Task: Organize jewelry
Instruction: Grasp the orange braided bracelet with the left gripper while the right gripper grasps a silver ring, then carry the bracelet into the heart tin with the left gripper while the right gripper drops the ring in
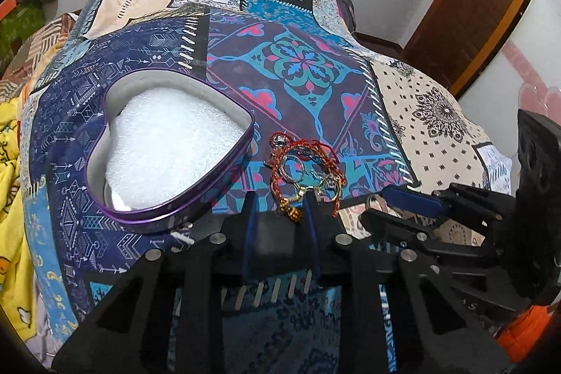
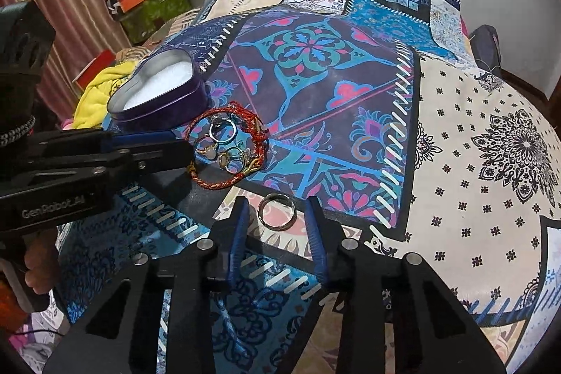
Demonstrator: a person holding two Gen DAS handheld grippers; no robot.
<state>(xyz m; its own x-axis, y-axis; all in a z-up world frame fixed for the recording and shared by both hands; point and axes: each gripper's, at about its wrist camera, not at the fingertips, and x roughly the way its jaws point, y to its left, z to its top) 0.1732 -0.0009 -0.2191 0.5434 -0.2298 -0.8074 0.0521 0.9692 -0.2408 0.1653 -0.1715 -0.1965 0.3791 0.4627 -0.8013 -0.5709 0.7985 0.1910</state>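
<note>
A purple heart-shaped tin (image 1: pixel 168 209) (image 2: pixel 157 109) lined with white foam lies open on the patterned bedspread. Beside it lies a pile of jewelry (image 1: pixel 305 174) (image 2: pixel 224 146): a red-and-gold braided bracelet, a red cord and several rings. My left gripper (image 1: pixel 280 198) is open, its fingertips at the near edge of the pile, around a gold piece. A single silver ring (image 2: pixel 277 211) lies apart from the pile on the cloth. My right gripper (image 2: pixel 275 204) is open, with that ring between its fingertips. The right gripper also shows in the left wrist view (image 1: pixel 403 202).
The bedspread (image 2: pixel 455 128) covers a bed that drops away at the left and right. Yellow cloth (image 2: pixel 101 90) and boxes lie off the left side. A wooden door (image 1: pixel 473 6) stands at the far right. The left gripper body (image 2: pixel 87 160) reaches in from the left.
</note>
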